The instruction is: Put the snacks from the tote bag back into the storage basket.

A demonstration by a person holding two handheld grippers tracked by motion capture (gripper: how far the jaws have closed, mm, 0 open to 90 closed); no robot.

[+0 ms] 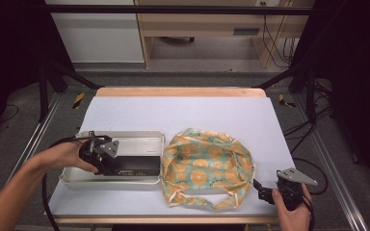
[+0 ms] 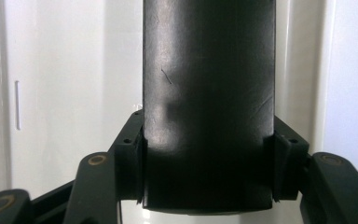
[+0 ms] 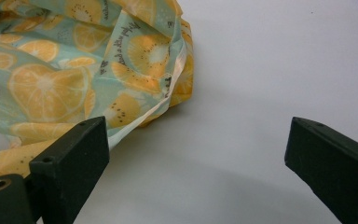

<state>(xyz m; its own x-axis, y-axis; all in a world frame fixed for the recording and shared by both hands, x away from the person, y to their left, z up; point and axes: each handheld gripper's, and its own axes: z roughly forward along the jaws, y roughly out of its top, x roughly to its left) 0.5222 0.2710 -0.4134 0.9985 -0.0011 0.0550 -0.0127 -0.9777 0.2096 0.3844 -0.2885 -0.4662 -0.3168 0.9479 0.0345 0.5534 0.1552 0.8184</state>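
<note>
A long black box [image 1: 134, 166] lies in a shallow white tray [image 1: 139, 139] at the left of the table. My left gripper [image 1: 107, 166] is shut on the box's left end; in the left gripper view both pads [image 2: 137, 161] press the sides of the black box [image 2: 209, 102]. A cloth bag [image 1: 207, 166] printed with orange slices on pale green lies crumpled at the table's middle. My right gripper [image 1: 262, 190] rests near the front right corner, just right of the bag. Its jaws stand wide open over bare table [image 3: 200, 154], with the bag's edge [image 3: 135, 70] beside the left jaw.
The table [image 1: 183, 110] has a pale lilac top with a wooden far edge. Dark frame posts and cables [image 1: 313, 86] stand at both sides. The bag's straps [image 1: 212, 199] trail toward the front edge.
</note>
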